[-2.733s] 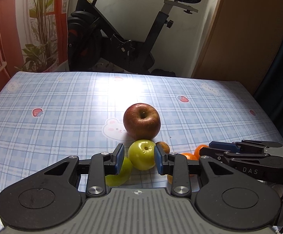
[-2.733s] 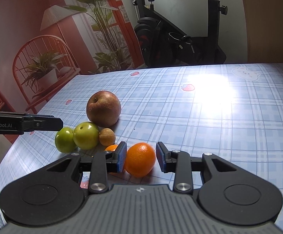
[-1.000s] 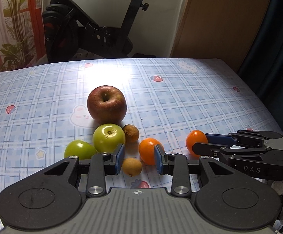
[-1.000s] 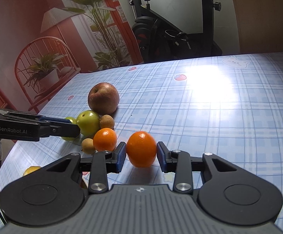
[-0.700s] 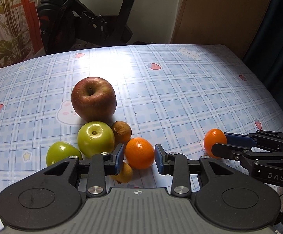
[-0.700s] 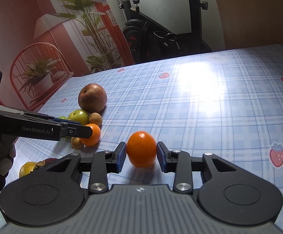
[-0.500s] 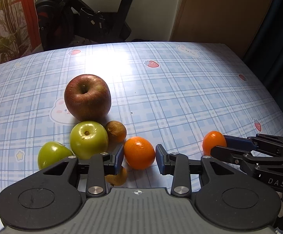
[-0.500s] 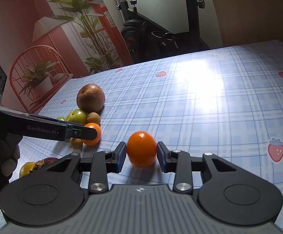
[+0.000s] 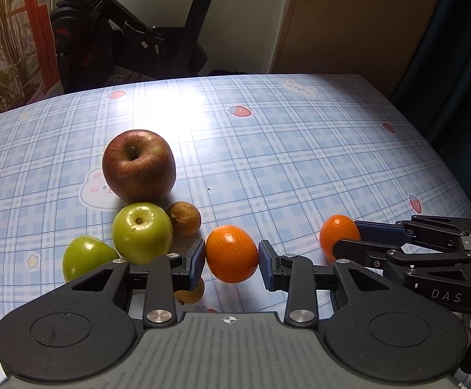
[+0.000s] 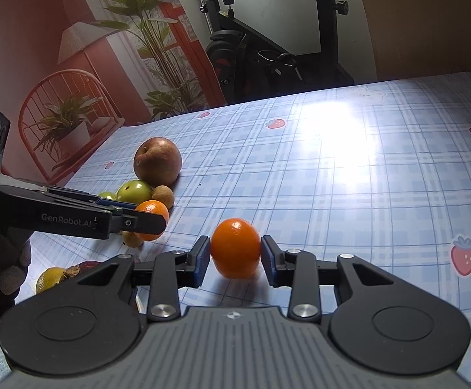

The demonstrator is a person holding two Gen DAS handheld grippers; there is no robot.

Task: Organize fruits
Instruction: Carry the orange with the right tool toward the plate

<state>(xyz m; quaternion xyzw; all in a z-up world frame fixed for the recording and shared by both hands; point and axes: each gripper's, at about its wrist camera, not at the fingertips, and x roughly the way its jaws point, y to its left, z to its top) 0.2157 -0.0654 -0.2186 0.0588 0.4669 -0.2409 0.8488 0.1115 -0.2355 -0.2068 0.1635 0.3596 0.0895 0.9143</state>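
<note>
From the red apple (image 9: 138, 166) as my marker, the bench (image 9: 300, 149) runs wide and bare behind it and to the right, out to a far edge by the exercise bike (image 9: 131, 32) and a right edge by the dark curtain (image 9: 455, 48). The crowded patch is just in front of the apple: a green apple (image 9: 142, 232) touching it, a second green one (image 9: 88, 256) further left, and a small brown fruit (image 9: 185, 218) beside them.

The cloth is glossy plaid plastic with strawberries and bunnies, a glare patch behind the apple. The fruit are round; the oranges have a pebbled skin, the brown fruit is rough and dull.

My left tongs (image 9: 232, 257) are closed on an orange (image 9: 231, 253) in front and right of the apple, both blue pads against its sides. My right tongs (image 10: 235, 256) grip another orange (image 10: 235, 247), well right of the apple, low over the cloth.

A second ago the left tongs straddled a second small brown fruit (image 9: 191, 293); now that one sits under the left pad. The right orange has moved further from the apple.
</note>
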